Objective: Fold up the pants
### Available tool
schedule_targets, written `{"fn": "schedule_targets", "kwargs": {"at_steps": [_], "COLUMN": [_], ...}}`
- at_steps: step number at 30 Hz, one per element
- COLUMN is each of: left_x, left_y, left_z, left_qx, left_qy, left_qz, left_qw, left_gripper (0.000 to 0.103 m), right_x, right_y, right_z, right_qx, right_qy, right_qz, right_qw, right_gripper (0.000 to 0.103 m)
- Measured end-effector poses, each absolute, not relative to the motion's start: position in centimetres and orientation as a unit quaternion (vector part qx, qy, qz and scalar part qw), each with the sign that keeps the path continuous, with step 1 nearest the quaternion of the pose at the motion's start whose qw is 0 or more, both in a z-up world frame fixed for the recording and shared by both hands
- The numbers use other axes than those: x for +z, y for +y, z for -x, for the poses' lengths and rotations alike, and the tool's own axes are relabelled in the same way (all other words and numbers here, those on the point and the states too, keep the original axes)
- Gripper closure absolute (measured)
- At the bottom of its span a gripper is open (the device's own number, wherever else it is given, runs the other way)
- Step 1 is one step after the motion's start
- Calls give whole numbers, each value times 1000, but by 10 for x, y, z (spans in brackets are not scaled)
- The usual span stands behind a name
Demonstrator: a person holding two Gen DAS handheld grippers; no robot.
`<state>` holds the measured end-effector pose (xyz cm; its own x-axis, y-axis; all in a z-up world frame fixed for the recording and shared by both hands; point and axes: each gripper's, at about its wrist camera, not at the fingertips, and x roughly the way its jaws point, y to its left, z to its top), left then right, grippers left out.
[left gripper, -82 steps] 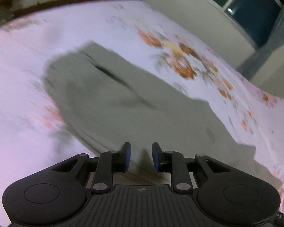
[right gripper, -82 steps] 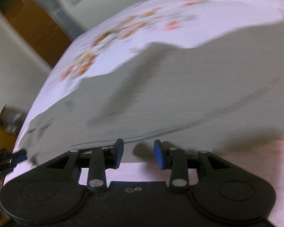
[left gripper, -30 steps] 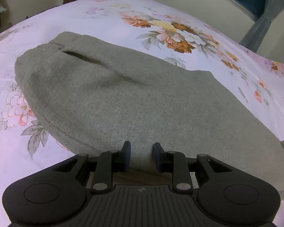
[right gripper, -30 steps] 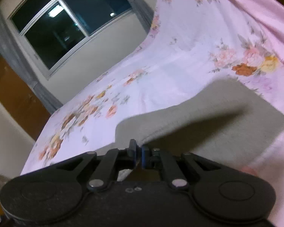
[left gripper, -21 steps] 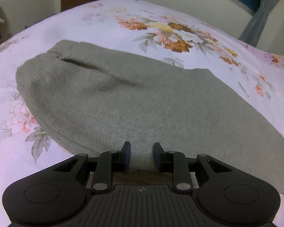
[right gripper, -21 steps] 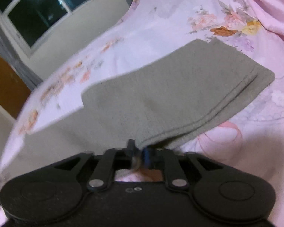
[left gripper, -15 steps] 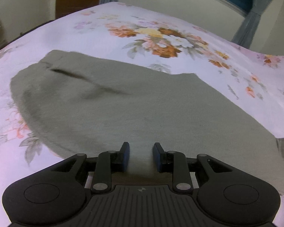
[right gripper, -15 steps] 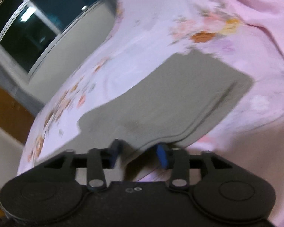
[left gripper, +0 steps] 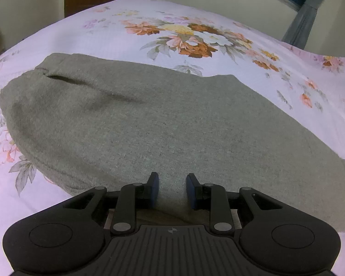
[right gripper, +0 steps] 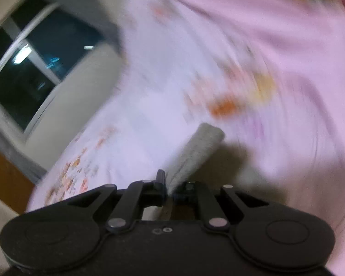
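Left wrist view: the grey pants (left gripper: 149, 124) lie spread across the floral bedsheet (left gripper: 103, 30), waistband and pocket slit toward the bed's left edge, the legs running off toward the right edge. The cloth lies much as it did a second ago, only a little further from the camera, so this end has stayed put. The left gripper (left gripper: 172, 189) sits at the near edge of the fabric with its blue pads a modest way apart. Cloth fills the gap between them, but whether the pads actually press on it cannot be told from here.

Right wrist view: the picture is badly smeared by motion. The right gripper (right gripper: 170, 187) has its jaws closed together on a narrow bunched strip of the grey fabric, the pants' cuff end (right gripper: 200, 147), which stands up off the pink sheet (right gripper: 287, 69) and casts a shadow on it. Half a second ago these jaws stood apart with the leg end lying flat in layers on the bed; now they have clamped on it and the cuff is lifted clear.

This looks like the start of the lengthwise fold: the leg end is in hand and should next be carried over toward the waistband while the left end anchors.
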<state>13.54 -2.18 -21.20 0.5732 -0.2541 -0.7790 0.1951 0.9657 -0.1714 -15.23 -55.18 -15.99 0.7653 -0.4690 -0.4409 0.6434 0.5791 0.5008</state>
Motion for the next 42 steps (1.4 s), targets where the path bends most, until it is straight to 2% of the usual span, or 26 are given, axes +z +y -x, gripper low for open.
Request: {"fn": "schedule_targets", "kwargs": {"at_steps": [3, 5, 8, 10, 12, 13, 15, 20, 23, 25, 26, 27, 31, 36, 39, 42], "left_x": [-213, -213, -212, -212, -213, -213, -214, -214, -215, -216, -216, -216, -213, -201, -195, -190], "left_y": [-22, -22, -23, -23, -22, -22, -23, -24, -25, -25, -25, -25, -25, -35, -57, -88], "left_z": [-134, -134, -133, -134, -134, -134, -134, -134, -133, -132, -131, -131, -132, -126, -130, -133], "left_qx": [-125, -124, -127, -127, -127, -127, -126, -123, -121, -121, -121, -121, -120, -136, -159, -185], "left_qy": [443, 442, 441, 442, 442, 441, 440, 439, 435, 433, 432, 433, 436, 415, 415, 414], "left_qz": [28, 28, 19, 18, 19, 19, 18, 18, 18, 15, 13, 10, 12, 5, 4, 6], "left_qw": [887, 888, 888, 888, 888, 888, 889, 890, 892, 893, 893, 893, 892, 899, 896, 891], "left_gripper": [76, 76, 76, 76, 75, 75, 75, 75, 75, 75, 75, 75, 75, 75, 75, 75], "right_x": [-181, -202, -207, -200, -200, -198, -191, -148, -166, -191, -202, -204, -190, -166, -158, -166], "right_y": [-557, -559, -556, -555, -564, -567, -571, -560, -569, -574, -577, -577, -575, -565, -544, -523], "right_z": [155, 153, 155, 157, 165, 165, 153, 141, 139, 138, 141, 147, 170, 187, 143, 94], "right_qx": [-338, -349, -363, -359, -328, -325, -327, -323, -348, -370, -370, -369, -413, -398, -334, -292], "right_qy": [189, 231, 236, 234, 213, 210, 217, 138, 182, 243, 263, 254, 227, 180, 211, 251], "right_qz": [-324, -318, -300, -301, -354, -359, -327, -258, -255, -252, -262, -269, -265, -273, -238, -219], "right_qw": [863, 850, 850, 852, 850, 849, 860, 900, 884, 861, 852, 853, 841, 857, 887, 897], "right_gripper": [96, 92, 89, 80, 82, 88, 92, 93, 92, 87, 87, 85, 52, 48, 42, 44]}}
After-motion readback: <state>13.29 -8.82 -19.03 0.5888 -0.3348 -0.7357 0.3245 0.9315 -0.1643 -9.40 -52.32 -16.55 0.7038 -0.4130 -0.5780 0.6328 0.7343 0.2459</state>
